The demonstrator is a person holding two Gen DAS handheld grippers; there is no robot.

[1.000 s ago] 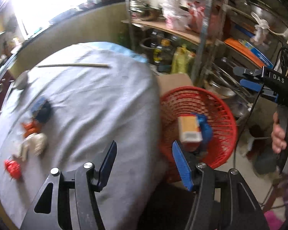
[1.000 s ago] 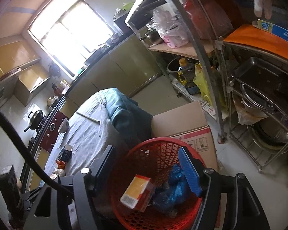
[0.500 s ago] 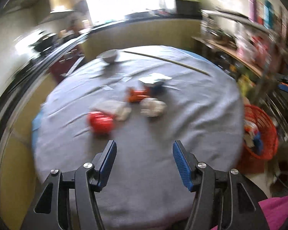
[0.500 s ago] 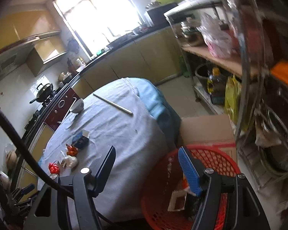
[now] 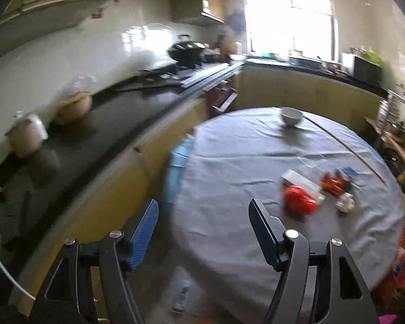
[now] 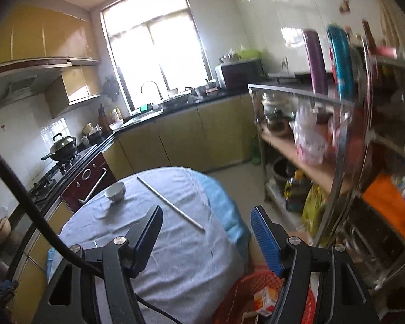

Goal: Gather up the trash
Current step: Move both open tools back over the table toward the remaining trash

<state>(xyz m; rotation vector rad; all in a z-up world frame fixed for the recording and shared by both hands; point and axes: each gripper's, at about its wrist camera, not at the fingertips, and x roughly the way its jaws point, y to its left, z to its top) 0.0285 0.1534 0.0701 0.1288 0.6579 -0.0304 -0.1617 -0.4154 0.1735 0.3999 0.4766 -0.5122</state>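
Trash lies on the grey-clothed round table (image 5: 229,178): a crumpled red wrapper (image 5: 299,201), a white carton (image 5: 301,182), an orange packet (image 5: 330,182), a small blue box (image 5: 348,172) and a white paper wad (image 5: 345,203). My left gripper (image 5: 203,221) hovers over the table's near left edge, well short of them; its jaws are opening, with nothing between them. The red basket (image 6: 256,283) sits on the floor right of the table and holds an orange-and-white box (image 6: 266,298). My right gripper (image 6: 206,229) stands open and empty above the basket and the table's edge.
A white bowl (image 5: 291,116) and a long thin stick (image 5: 345,148) lie on the far side of the table. A dark counter (image 5: 100,140) with jars runs along the left. A metal shelf rack (image 6: 324,162) full of goods stands to the right of the basket.
My left gripper has swung from over the basket across the table to its left edge, and its jaws have widened. My right gripper has risen from the basket, which now sits at the frame's bottom.
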